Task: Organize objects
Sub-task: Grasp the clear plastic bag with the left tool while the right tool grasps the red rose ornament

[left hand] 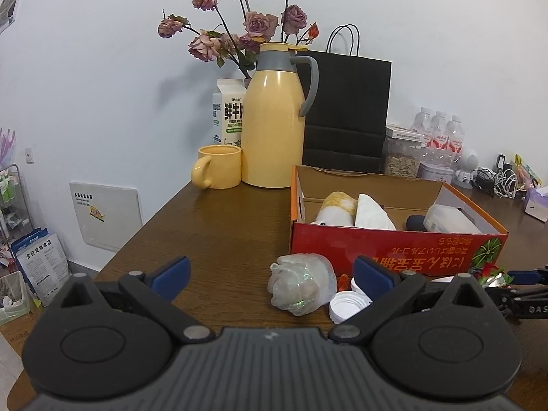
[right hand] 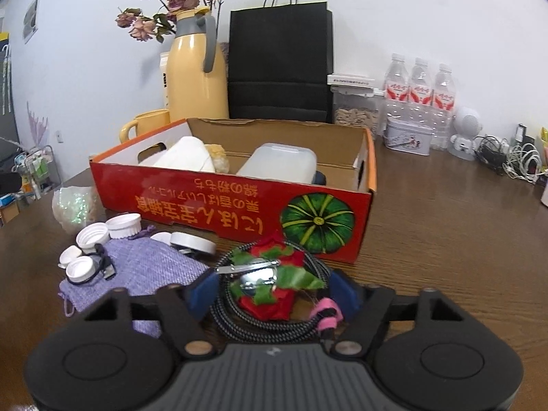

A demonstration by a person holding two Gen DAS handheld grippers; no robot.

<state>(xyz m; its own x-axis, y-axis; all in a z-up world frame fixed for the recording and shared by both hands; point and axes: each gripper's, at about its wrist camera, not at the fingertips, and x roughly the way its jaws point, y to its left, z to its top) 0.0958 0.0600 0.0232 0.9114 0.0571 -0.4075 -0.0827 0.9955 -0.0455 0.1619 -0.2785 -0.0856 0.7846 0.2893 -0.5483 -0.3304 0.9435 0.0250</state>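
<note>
**Right gripper closing in on the coiled cable and red brooch in front of the box**

The wooden table (right hand: 445, 226) carries everything, and the largest thing ahead of both grippers is the red cardboard box (right hand: 239, 205), open-topped and already holding a few pale items. It stands just beyond the right gripper (right hand: 274, 291) and ahead and to the right of the left gripper (left hand: 270, 274).

Loose clutter lies in front of the box's near wall. Left of the right gripper rests a purple woven pouch (right hand: 144, 270) with white bottle caps (right hand: 90, 236) on and around it. Ahead of the left gripper, nearer its right finger, sits a crumpled clear plastic bag (left hand: 301, 286).

Between the right gripper's blue pads lies a coiled braided cable (right hand: 267, 328), with a red-and-green brooch (right hand: 270, 284) resting on the coil. The jaws stand partly open around this bundle; I cannot tell whether the pads press on it yet. The left gripper is spread wide and holds nothing.

The step in hand looks like picking up the cable bundle. The next move calls for closing firmly on the coil so the brooch does not slip off, then lifting it over the near wall into the box.
</note>
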